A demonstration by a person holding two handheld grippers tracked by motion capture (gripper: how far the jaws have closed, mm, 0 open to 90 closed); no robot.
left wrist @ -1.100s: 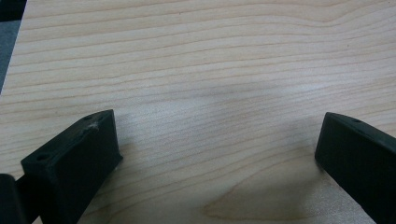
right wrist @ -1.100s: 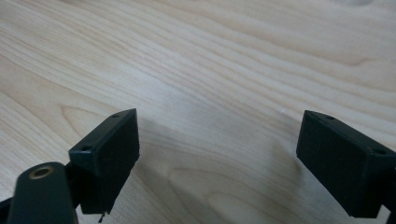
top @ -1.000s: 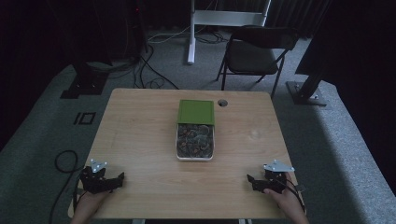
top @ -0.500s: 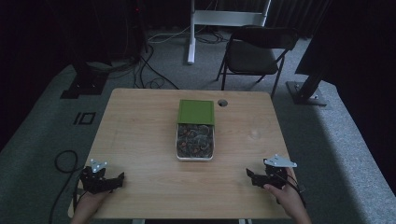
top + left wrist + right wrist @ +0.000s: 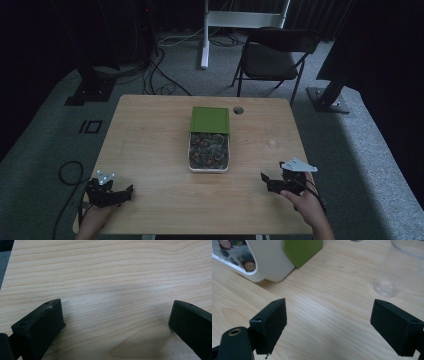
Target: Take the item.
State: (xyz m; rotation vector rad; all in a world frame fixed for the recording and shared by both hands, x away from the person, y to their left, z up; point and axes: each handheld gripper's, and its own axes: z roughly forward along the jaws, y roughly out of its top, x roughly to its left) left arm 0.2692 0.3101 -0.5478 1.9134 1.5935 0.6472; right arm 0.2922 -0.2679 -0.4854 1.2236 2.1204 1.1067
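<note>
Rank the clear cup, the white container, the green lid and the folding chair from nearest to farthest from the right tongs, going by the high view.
From the right tongs:
1. Clear cup, just ahead on the table's right side.
2. White container, at the table's centre.
3. Green lid, behind the container.
4. Folding chair, on the floor beyond the table.

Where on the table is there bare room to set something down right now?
The widest bare wood lies left of the white container, up to the table's left edge. The near strip between the left gripper and right gripper is bare too. Right of the container is tighter: a clear cup stands there, hard to spot. The green lid occupies the far middle.
</note>
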